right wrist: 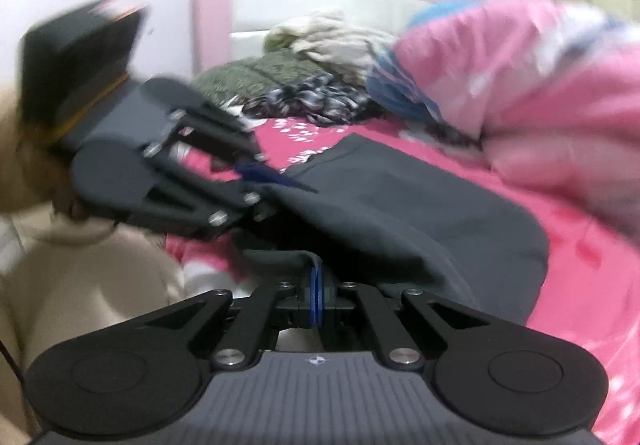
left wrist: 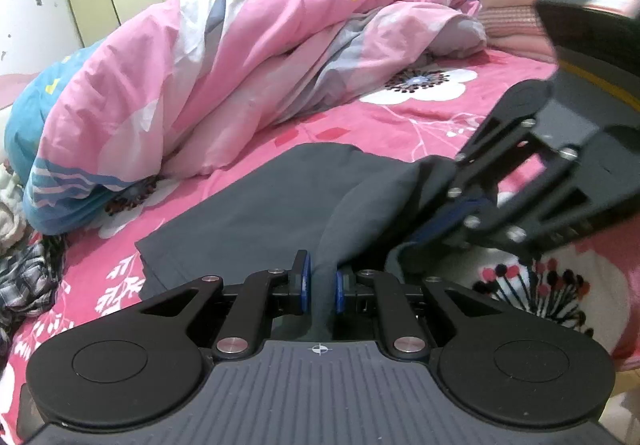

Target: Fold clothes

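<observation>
While both grippers pinch its near edge, the garment runs away from them across the bed.
Garment: a dark grey, smooth-cloth piece of clothing [left wrist: 248,213] spread on the pink flowered bedsheet [left wrist: 420,101]; its long axis leads forward from the grippers, its far part flat, its near edge lifted into a ridge.
Left gripper [left wrist: 321,285]: blue pads closed on a raised pleat of the grey cloth, right at its fingertips.
Right gripper [right wrist: 316,299]: pads pressed together on the same near edge, just beside the left one.
Nearer hand: neither, as far as I can judge; both hold the one end, side by side.
Fold direction: likely forward, along the long axis.
Beyond: a rumpled pink quilt [left wrist: 224,57] lies past the garment's far end, apart from it.
</observation>
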Demonstrator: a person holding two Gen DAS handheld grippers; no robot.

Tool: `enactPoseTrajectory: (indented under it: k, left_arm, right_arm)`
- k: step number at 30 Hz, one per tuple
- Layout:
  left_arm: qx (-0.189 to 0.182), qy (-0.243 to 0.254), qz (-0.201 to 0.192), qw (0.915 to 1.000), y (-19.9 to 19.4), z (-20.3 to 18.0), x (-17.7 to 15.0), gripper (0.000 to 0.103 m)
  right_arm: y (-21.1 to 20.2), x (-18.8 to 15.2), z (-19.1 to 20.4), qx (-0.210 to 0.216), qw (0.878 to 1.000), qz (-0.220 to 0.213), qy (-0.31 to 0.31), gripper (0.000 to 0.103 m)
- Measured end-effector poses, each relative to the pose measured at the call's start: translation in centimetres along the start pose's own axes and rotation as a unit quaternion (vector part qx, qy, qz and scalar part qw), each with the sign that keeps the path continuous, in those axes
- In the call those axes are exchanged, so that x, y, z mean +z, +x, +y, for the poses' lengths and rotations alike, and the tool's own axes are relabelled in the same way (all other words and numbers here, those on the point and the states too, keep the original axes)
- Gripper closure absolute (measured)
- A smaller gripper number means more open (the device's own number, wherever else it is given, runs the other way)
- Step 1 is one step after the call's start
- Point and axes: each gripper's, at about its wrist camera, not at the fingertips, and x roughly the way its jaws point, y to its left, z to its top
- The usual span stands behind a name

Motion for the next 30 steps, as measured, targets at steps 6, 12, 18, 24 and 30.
enactPoseTrajectory:
  k: [6,12,18,24,30]
  left_arm:
    - [-0.008,0.006,0.002,1.0,-0.1,-0.3,-0.3,0.09]
    - [0.001,0.034,0.034,0.9988,0.7,-1.4,-1.1,0.083]
    - [0.017,0.052,0.052,0.9972,1.2,-1.9,-1.6,0.083]
    - [0.016,0.044,0.051,0.9976,1.3,-1.8,-1.8,0.084]
    - [0.019,0.045,0.053,0.9974,1.3,-1.9,-1.7,0.083]
  right_arm:
    - [1.6,-0.2,-0.8,-0.03,0.997,0.016,0.068,0.103]
    - [3.1,-0.4,-1.5,-0.06,0.988,0.031,0.136,0.102]
    - [-1.1,-1.2,0.7,-0.093,0.991,-0.01,0.097,0.065]
    - [-4.4,-2.6,2.8,-0.115,0.992,-0.03,0.047,0.065]
    - [-4.2,-2.9,3.4,-0.155,0.987,-0.038,0.011,0.085]
